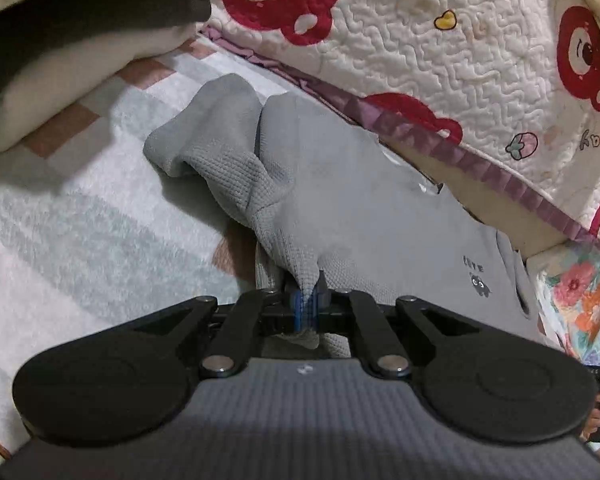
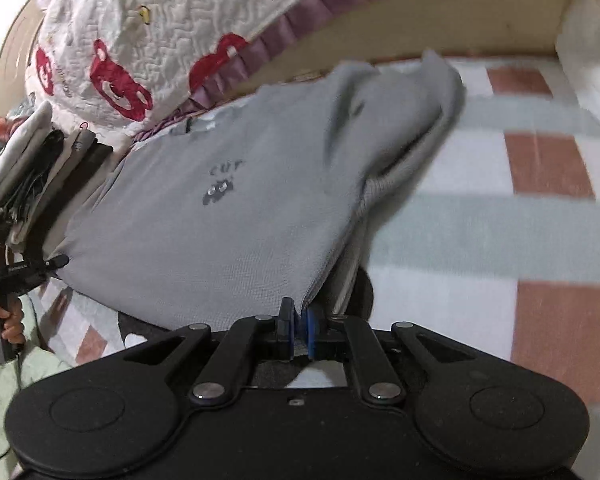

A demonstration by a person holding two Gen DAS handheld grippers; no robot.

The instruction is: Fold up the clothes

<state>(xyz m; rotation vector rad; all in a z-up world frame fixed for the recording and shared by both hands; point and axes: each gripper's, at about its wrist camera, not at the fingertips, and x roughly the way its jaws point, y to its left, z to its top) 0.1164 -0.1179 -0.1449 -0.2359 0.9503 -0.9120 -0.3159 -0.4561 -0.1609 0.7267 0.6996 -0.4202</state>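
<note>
A grey waffle-knit garment with a small cat print lies spread on a checked blanket, one sleeve bunched at its far end. My left gripper is shut on a pinch of its near edge, with cloth showing between the blue pads. In the right wrist view the same garment lies flat, its right side folded over. My right gripper sits at its near corner; the pads stand slightly apart, the hem's tip at the gap, not squeezed. The left gripper holds the garment's left corner.
A stack of folded clothes sits at the top left, also seen as a pile behind the left gripper. A quilt with red bears hangs along the far side. A pale green cloth lies at the lower left.
</note>
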